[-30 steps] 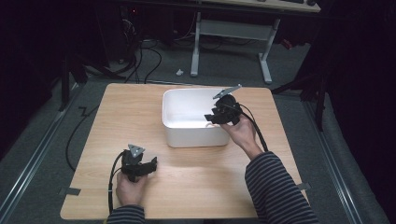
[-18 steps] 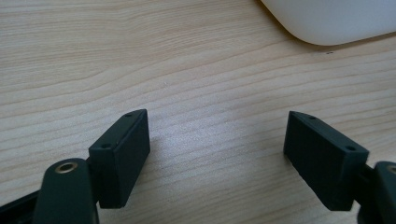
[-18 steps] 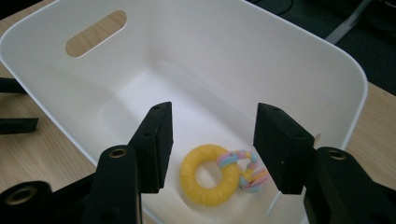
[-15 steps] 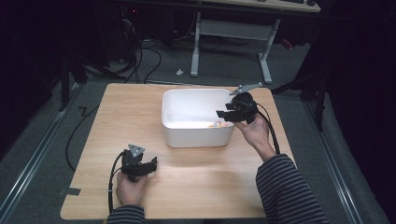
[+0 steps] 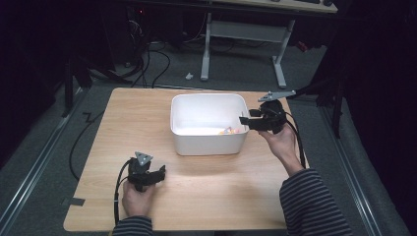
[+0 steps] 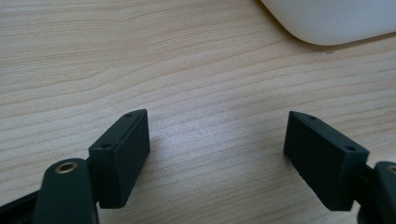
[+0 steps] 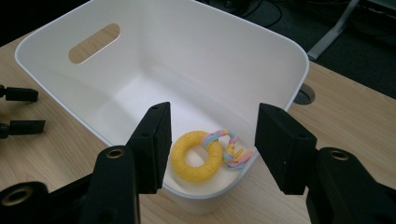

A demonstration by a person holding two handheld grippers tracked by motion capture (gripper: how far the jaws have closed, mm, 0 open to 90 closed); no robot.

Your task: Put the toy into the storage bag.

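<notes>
A smooth white plastic bin (image 5: 208, 145) with rounded corners and a slot handle stood mid-table on the pale wood-grain table (image 5: 137, 118), a yellow ring toy (image 7: 196, 156) with pastel loops lying on its floor by the near wall. The right gripper (image 5: 245, 120) hovered at the bin's right rim, its jaws having just been opening with nothing between them. The left gripper (image 5: 162, 171) rested wide and empty on bare wood near the bin; no writing was legible.

Count: 1 white bin (image 5: 208, 142), 1 yellow ring toy (image 7: 196, 156) with pastel loops inside it, 2 grippers, 1 wooden surface (image 5: 147, 118).
</notes>
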